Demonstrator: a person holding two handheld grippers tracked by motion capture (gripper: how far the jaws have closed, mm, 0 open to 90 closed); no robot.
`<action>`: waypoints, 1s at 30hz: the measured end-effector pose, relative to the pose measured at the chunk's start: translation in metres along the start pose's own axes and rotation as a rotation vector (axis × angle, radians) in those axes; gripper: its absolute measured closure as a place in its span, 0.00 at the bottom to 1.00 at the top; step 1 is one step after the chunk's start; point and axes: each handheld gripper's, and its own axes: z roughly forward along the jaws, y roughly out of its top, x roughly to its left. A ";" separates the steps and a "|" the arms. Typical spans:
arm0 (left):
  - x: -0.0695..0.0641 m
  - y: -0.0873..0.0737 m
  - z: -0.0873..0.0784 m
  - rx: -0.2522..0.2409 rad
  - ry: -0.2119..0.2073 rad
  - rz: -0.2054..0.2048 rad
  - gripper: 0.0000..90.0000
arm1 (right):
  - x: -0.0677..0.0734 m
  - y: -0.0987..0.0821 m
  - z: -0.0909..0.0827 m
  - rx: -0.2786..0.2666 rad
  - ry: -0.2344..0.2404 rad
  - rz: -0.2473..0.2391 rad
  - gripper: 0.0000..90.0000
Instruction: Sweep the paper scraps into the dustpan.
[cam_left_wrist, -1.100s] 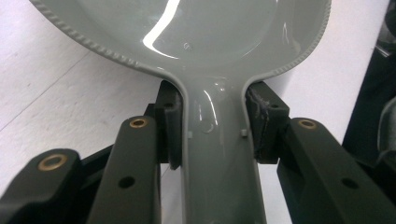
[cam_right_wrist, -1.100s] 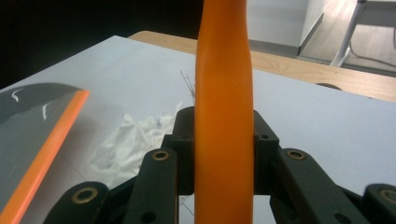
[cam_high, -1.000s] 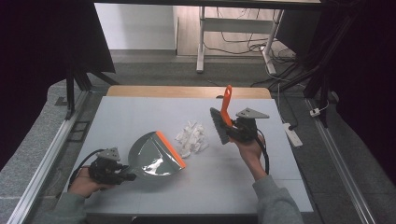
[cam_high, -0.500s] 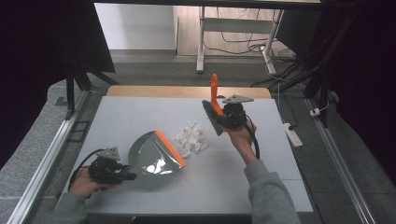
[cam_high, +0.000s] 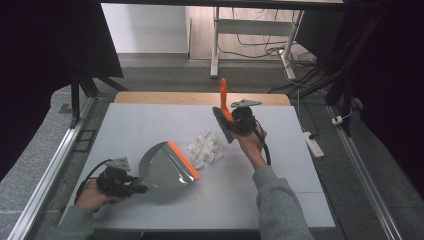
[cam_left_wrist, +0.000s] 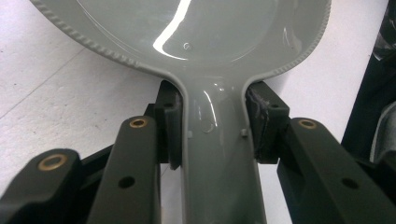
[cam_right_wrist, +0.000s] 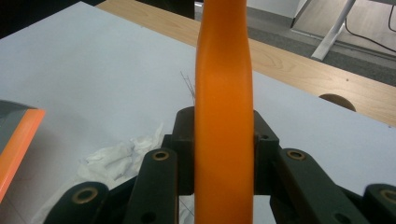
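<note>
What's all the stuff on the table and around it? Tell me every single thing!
Dustpan: one, grey with an orange front edge, near-left part of the table, its mouth facing the paper.
Paper scraps: one small heap, white, middle of the table, between dustpan and brush.
Brush: one, orange handle pointing up with dark bristles below, just past the paper heap.
Table: one, pale grey top with a wooden strip along the far edge.
Power strip: one, white, on the floor to the right of the table.
Left tool: one, black, shut on the dustpan's handle.
Right tool: one, black, shut on the brush's handle.
Sleeves: two, grey, coming in from the near edge.
</note>
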 end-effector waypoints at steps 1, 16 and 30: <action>0.000 0.000 0.001 0.004 -0.001 -0.002 0.68 | 0.000 0.000 0.002 0.002 0.001 0.000 0.78; 0.004 0.000 0.004 0.043 -0.012 -0.015 0.68 | -0.001 -0.001 0.030 0.082 -0.027 -0.029 0.78; 0.004 0.003 0.011 0.061 -0.020 -0.005 0.68 | 0.000 0.001 0.048 0.148 -0.036 0.007 0.78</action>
